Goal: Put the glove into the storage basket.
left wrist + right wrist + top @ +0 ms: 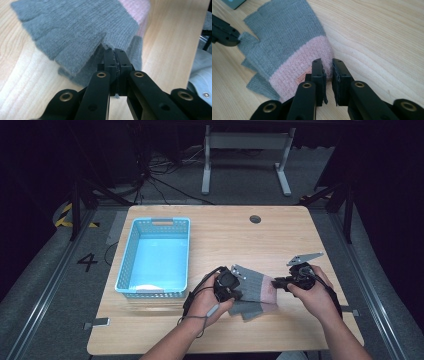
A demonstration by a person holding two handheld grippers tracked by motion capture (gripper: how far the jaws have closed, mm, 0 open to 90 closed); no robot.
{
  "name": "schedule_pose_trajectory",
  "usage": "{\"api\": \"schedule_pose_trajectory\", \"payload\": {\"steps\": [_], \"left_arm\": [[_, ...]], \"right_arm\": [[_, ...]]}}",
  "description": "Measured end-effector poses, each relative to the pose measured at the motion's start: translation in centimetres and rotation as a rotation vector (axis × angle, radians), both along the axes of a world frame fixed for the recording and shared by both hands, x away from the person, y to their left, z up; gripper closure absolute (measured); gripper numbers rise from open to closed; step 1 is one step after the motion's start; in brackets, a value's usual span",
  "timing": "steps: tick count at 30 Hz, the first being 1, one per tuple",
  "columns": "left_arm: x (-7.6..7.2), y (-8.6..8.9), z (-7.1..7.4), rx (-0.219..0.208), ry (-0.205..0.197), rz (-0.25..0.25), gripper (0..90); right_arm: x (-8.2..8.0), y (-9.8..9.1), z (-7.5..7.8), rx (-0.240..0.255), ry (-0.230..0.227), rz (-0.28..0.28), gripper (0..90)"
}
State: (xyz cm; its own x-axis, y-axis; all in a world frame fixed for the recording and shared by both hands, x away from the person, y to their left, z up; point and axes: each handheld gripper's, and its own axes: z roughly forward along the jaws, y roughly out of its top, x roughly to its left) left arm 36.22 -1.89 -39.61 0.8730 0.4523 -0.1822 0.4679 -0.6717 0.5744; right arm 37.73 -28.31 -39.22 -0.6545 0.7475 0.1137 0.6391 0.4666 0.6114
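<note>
Grey knit glove with a pink cuff lies flat on the wooden worktop, near the front edge, right of centre, between the two hands. A second grey layer pokes out under it, likely the other glove of a pair stacked beneath, can't confirm. The left gripper has its fingers closed tight on the thumb stub at the glove's grey edge, pinching the knit so that end stays put. The right gripper sits at the pink cuff end, fingers a narrow gap apart and straddling the cuff edge by the small label; nothing clamped yet, looks like it's about to bite. Holding opposite ends like this reads as keeping the glove spread and ready to lift or fold as one piece. Blue plastic basket stands at the left side of the worktop, empty-looking, well apart from the glove; probable drop spot. In the high view both forearms come in from the front edge, left hand curled around its gripper angled right, right hand angled left, both low on the worktop and pointing at each other across the glove.
</note>
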Motion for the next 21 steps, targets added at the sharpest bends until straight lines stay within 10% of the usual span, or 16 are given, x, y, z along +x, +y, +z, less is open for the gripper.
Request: {"api": "schedule_pose_trajectory", "payload": {"steps": [21], "left_arm": [[-1.9, -1.0, -0.7, 0.019, 0.092, -0.093, 89.9]], "right_arm": [[0.2, 0.8, -0.2, -0.042, 0.063, 0.058, 80.5]]}}
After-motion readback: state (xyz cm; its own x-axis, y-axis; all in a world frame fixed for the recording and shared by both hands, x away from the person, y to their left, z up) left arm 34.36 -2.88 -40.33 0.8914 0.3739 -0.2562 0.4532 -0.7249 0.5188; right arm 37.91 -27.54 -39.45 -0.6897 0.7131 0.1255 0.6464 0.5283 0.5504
